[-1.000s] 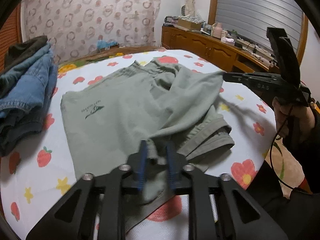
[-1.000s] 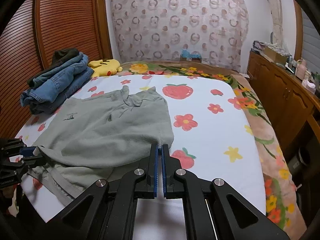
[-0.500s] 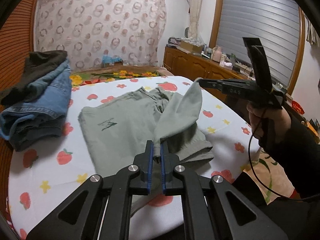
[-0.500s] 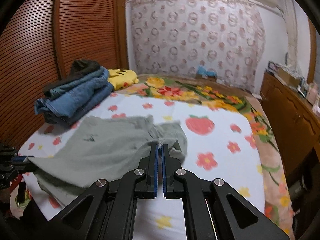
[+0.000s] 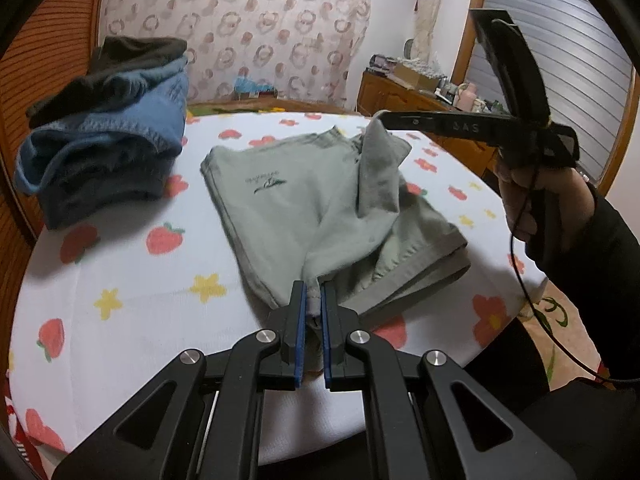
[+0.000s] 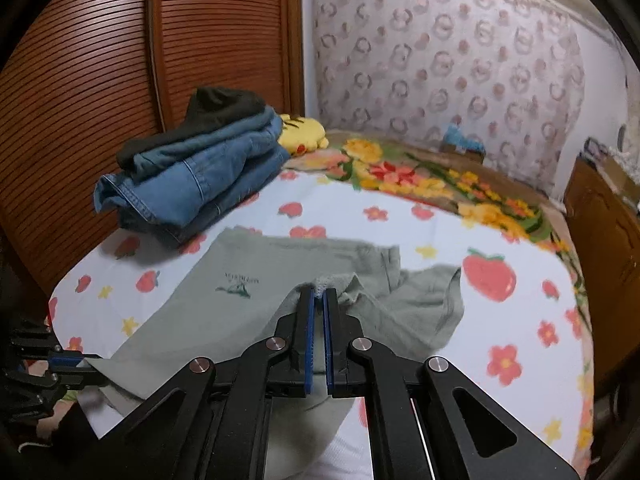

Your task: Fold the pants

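Grey-green pants (image 5: 296, 204) with a small dark logo lie partly folded on the strawberry-print bed; they also show in the right wrist view (image 6: 248, 300). My left gripper (image 5: 313, 300) is shut on a near edge of the pants, lifted above the bed. My right gripper (image 6: 319, 294) is shut on another edge of the fabric and holds it up; it also shows in the left wrist view (image 5: 386, 117), high at the right, with cloth hanging from its tip. The left gripper shows in the right wrist view (image 6: 70, 360) at the lower left, with fabric stretched to it.
A pile of folded jeans and dark clothes (image 5: 112, 128) sits at the bed's left side, by the wooden slatted doors (image 6: 100, 72). A yellow plush (image 6: 302, 134) lies behind it. A wooden cabinet (image 5: 416, 100) with clutter stands to the right. The bedsheet (image 5: 132, 308) extends left of the pants.
My left gripper closed on the pants edge. Both grippers rose, lifting the held edges off the bed.
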Demonstrator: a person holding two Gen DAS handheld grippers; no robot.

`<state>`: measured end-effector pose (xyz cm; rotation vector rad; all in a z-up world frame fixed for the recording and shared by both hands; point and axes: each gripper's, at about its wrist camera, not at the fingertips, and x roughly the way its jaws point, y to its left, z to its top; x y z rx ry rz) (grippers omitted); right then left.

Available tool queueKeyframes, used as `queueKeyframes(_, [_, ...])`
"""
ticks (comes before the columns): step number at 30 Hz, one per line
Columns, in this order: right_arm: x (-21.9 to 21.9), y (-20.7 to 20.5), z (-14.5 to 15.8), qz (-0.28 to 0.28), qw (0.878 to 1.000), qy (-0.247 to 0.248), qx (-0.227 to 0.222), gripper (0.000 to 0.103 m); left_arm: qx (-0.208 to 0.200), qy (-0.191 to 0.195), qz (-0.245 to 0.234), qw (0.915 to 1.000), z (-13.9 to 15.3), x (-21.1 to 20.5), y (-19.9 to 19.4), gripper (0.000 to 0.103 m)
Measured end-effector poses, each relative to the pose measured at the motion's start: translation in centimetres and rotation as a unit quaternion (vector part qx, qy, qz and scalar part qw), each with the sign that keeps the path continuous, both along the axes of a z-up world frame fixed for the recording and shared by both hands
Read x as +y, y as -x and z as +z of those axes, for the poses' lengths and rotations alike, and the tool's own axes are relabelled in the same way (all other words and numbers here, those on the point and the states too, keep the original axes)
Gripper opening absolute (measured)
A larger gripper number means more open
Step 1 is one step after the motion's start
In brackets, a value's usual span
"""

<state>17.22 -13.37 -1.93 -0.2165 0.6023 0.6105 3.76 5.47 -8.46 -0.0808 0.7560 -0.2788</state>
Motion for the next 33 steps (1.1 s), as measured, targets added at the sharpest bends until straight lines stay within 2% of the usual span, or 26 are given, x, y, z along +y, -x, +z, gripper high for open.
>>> queueKeyframes(5, [-1.8, 0.5, 0.1, -0.009, 1.000, -0.012, 0.010, 0.013, 0.008, 0.005, 0.003, 1.0000, -0.6, 0.1, -0.2, 0.008])
queueKeyframes(8, [-2.8, 1.7, 0.1, -0.010, 1.000, -0.013, 0.007, 0.015, 0.009, 0.007, 0.004, 0.9999, -0.8, 0.0, -0.2, 0.008])
queueKeyframes(13, [-3.8, 5.2, -0.5, -0.010, 1.000, -0.017, -0.003, 0.016, 0.010, 0.006, 0.005, 0.9999, -0.8, 0.0, -0.4, 0.008])
queueKeyframes(23, [-4.9, 9.1, -2.8, -0.009, 0.999, -0.024, 0.026, 0.017, 0.015, 0.005, 0.006, 0.9998, -1.0, -0.1, -0.5, 0.008])
queueKeyframes(24, [-4.9, 9.2, -2.9, -0.013, 0.999, -0.028, 0.031, 0.019, 0.015, 0.005, 0.006, 0.9998, -1.1, -0.1, -0.5, 0.008])
queueKeyframes(26, [-4.8, 9.2, -3.1, -0.021, 0.998, -0.035, 0.038, 0.033, 0.016, 0.005, 0.006, 0.9998, -1.1, -0.2, -0.6, 0.008])
queueKeyframes(33, [-4.3, 9.6, -4.0, -0.017, 0.998, -0.038, 0.045, 0.034, 0.017, 0.004, 0.007, 0.9998, -1.3, -0.2, -0.5, 0.008])
